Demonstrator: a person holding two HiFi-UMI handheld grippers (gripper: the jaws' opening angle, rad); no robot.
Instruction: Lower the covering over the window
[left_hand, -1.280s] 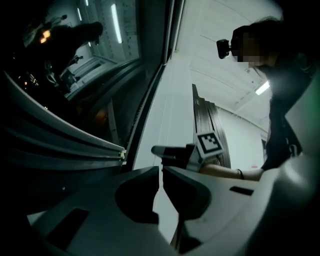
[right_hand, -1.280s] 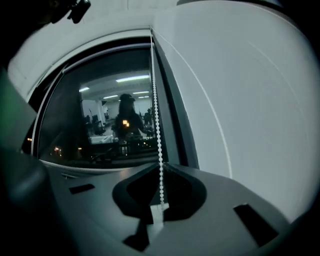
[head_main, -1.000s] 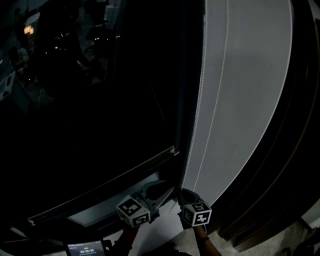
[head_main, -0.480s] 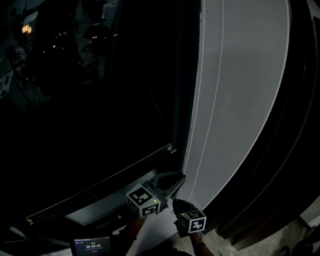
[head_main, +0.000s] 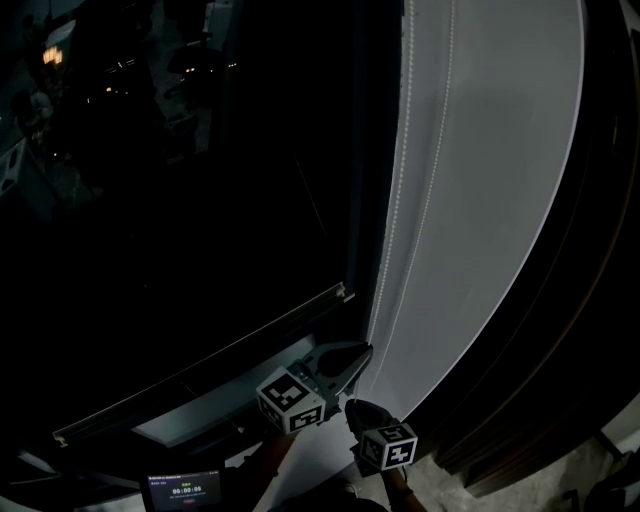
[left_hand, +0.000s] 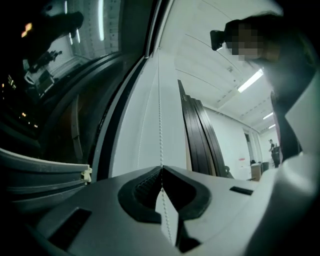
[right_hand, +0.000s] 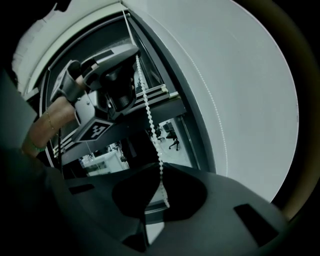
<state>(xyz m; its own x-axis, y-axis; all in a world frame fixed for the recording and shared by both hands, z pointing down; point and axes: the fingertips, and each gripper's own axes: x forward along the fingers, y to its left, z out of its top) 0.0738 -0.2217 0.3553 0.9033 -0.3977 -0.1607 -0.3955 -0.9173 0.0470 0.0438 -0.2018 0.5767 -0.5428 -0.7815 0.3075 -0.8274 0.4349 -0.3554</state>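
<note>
A white bead chain (head_main: 400, 200) hangs in two strands down the pale wall beside the dark window. The blind's bottom rail (head_main: 200, 370) sits low across the window, with dark fabric above it. My left gripper (head_main: 358, 356) reaches the chain near its lower end. Its jaws have just been closing and now pinch the bead chain (left_hand: 160, 100) at the left gripper's tips (left_hand: 161, 170). Just below it, my right gripper (head_main: 350, 408) is shut on the same bead chain (right_hand: 147, 110), whose beads run into the right gripper (right_hand: 161, 172). The left gripper (right_hand: 131, 56) shows above in the right gripper view.
A pale wall panel (head_main: 500, 200) curves down the right of the window. Dark upright frames (head_main: 590, 300) stand further right. A small timer screen (head_main: 180, 490) lies at the bottom edge. Through the glass under the rail (right_hand: 160, 95), a lit office shows.
The left gripper has moved right and a little up to the chain and closed on it. The right gripper has dropped lower along the chain, still shut on it.
</note>
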